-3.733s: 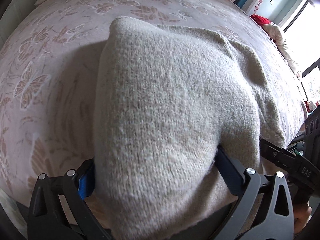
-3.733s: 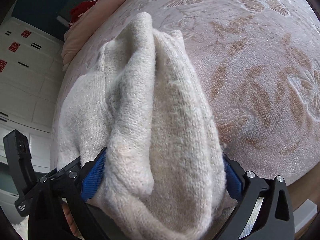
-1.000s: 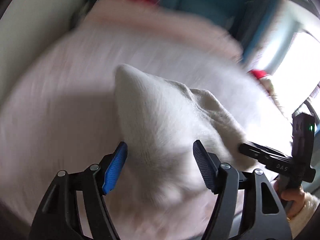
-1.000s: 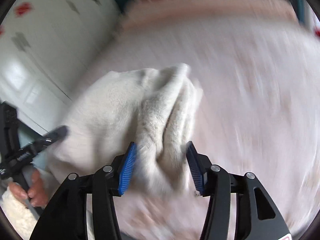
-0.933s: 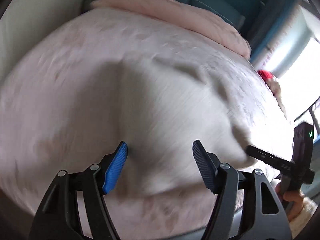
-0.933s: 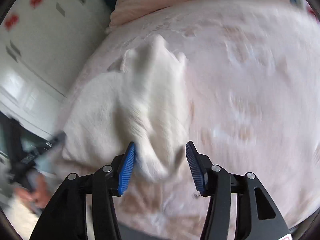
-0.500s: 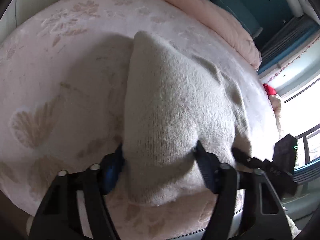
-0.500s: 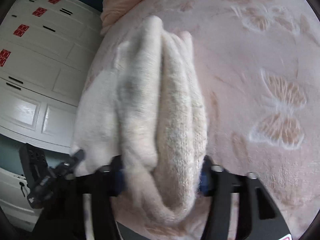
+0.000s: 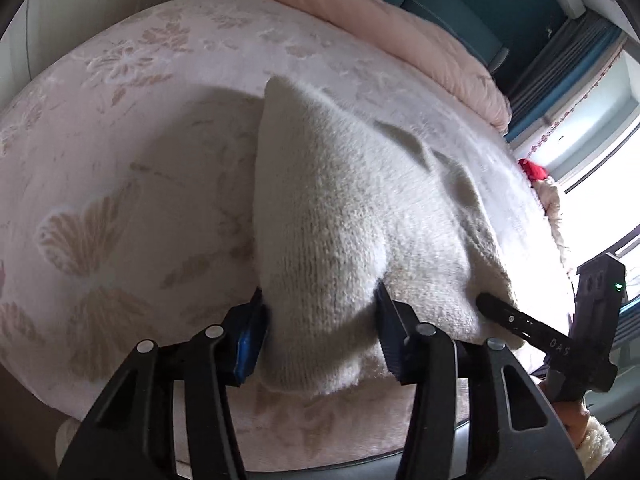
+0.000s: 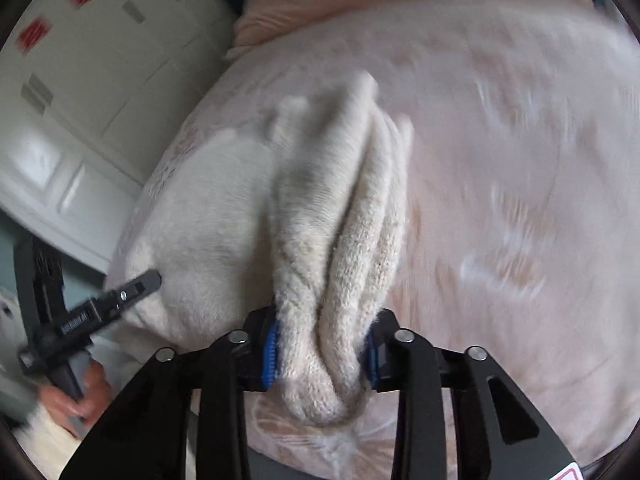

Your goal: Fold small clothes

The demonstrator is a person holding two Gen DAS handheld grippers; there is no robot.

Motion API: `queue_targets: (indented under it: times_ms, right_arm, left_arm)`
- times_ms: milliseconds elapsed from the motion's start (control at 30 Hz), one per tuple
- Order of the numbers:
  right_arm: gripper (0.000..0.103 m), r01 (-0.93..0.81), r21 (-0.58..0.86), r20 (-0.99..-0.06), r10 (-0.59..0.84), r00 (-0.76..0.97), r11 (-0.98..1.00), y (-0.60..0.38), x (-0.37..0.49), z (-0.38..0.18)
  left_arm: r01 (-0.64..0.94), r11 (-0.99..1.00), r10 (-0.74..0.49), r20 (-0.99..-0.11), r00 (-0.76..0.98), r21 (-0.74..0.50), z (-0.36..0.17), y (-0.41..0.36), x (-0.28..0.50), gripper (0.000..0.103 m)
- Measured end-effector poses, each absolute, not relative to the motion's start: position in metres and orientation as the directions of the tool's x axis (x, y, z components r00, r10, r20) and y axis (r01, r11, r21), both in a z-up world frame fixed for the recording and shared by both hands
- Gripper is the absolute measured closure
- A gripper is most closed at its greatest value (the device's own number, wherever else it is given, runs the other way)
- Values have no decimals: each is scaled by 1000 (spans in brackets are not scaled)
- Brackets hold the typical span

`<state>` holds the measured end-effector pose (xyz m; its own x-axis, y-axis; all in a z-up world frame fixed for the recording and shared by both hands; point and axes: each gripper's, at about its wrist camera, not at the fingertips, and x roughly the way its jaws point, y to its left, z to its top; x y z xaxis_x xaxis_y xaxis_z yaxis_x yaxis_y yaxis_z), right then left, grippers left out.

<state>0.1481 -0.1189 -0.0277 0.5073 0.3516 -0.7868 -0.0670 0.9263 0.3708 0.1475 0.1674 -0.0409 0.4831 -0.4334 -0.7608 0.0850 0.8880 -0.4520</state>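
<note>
A cream knitted sweater (image 9: pixel 352 216) lies bunched on a pink bed cover with butterfly patterns (image 9: pixel 120 184). My left gripper (image 9: pixel 320 332) is shut on the near edge of the sweater, with knit bulging between its blue-padded fingers. In the right wrist view my right gripper (image 10: pixel 320 356) is shut on a thick folded roll of the same sweater (image 10: pixel 332 240). Each gripper shows in the other's view: the right one (image 9: pixel 520 324) at the sweater's right edge, the left one (image 10: pixel 116 300) at its left edge.
A pink duvet (image 9: pixel 360 12) is piled at the far end of the bed. White cabinet doors (image 10: pixel 80 80) stand to the left. A bright window (image 9: pixel 600 152) is at the right. The bed's near edge runs just under the grippers.
After a fast blurred swing with jaws wide around the sweater, both grippers have closed on its near edge. The right wrist view is still moving.
</note>
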Motion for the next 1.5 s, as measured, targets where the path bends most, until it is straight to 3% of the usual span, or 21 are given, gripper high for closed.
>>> queue_targets:
  times_ms: [100, 167, 267, 400, 433, 467, 567, 700, 767, 833, 1000, 1100, 1167, 1267, 1500]
  right_arm:
    - [76, -45, 387, -796, 359, 487, 921, -122, 146, -35]
    - [66, -25, 383, -832, 357, 425, 924, -123, 154, -60]
    - [50, 53, 450, -810, 382, 444, 892, -137, 149, -57]
    - [51, 32, 365, -771, 283, 570, 930, -143, 128, -6]
    - [56, 7, 344, -751, 271, 602, 939, -139, 123, 7]
    - [71, -33, 317, -738, 268, 619, 948, -132, 120, 20]
    - [98, -102, 274, -752, 279, 597, 956, -112, 133, 25]
    - [103, -85, 210, -879, 226, 421, 974, -101, 155, -51]
    - [103, -87, 227, -863, 241, 443, 970, -99, 153, -54]
    - [103, -79, 228, -862, 239, 447, 970, -95, 150, -33]
    - [96, -72, 218, -818, 222, 531, 973, -94, 121, 12]
    - [79, -28, 175, -815, 161, 557, 984, -94, 99, 23]
    - [64, -1, 138, -810, 114, 575, 990, -95, 86, 27]
    - [49, 19, 85, -801, 57, 595, 996, -98, 74, 27]
    - [34, 87, 81, -791, 11, 612, 993, -110, 43, 26]
  left_arm:
    - [111, 906, -410, -783, 468, -409, -44, 159, 151, 56]
    - [108, 919, -384, -797, 467, -380, -49, 157, 152, 53]
    - [107, 932, -354, -806, 474, -346, -50, 159, 149, 48]
    - [114, 959, -281, -797, 535, -261, -16, 156, 129, 49]
    - [125, 962, -271, -784, 559, -244, -5, 155, 123, 49]
    - [135, 963, -266, -764, 587, -232, 9, 153, 117, 49]
    - [155, 965, -262, -746, 613, -212, 28, 142, 113, 49]
    - [98, 994, -88, -839, 537, -41, -10, 129, 135, 55]
    - [49, 994, -113, -880, 460, -102, -45, 140, 145, 54]
    - [25, 994, -104, -870, 483, -105, -46, 142, 141, 52]
    - [88, 996, -42, -842, 538, 7, -9, 119, 124, 53]
    - [95, 995, -39, -828, 560, 17, 9, 111, 110, 49]
    - [96, 995, -44, -821, 569, 13, 20, 107, 101, 44]
    - [91, 996, -37, -805, 592, 22, 31, 100, 78, 30]
    - [80, 996, -12, -775, 632, 50, 44, 90, 48, 12]
